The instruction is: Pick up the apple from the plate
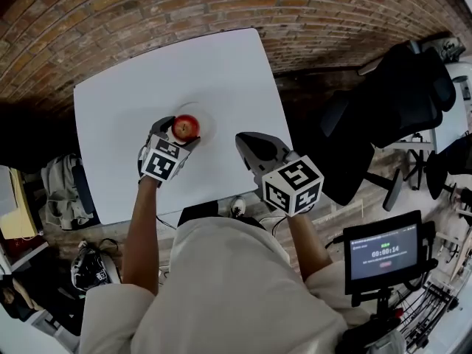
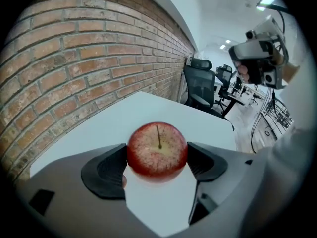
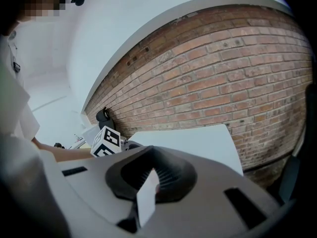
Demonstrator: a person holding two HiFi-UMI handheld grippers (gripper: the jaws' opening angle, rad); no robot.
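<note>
Nearest the person, the right gripper (image 1: 249, 144) hovers over the table (image 1: 140, 80) close to its near edge, toward the near right corner. Its jaws are drawn almost together, with only a thin sliver of white showing between them, and they grip nothing.

Further in, the left gripper (image 1: 177, 135) reaches toward the middle of the table. Its jaws stand apple-wide, with the dark pads pressed against both flanks of the red apple (image 1: 186, 127), whose stem points up. The apple sits over the white plate (image 1: 207, 123), which barely stands out from the white table. I cannot tell whether the fruit has left the plate.

To do this step well, I would keep the squeeze even across the apple's widest part. The skin looks smooth and the fruit round, so it could roll out of a low or off-centre hold. The lift should be straight up, without dragging the plate.

The only readable writing is a timer showing 00:00:14 on the small screen (image 1: 383, 251) off the table's right side. The gripper cubes carry only square markers. The brick wall (image 1: 221, 6) lies beyond the far edge.
</note>
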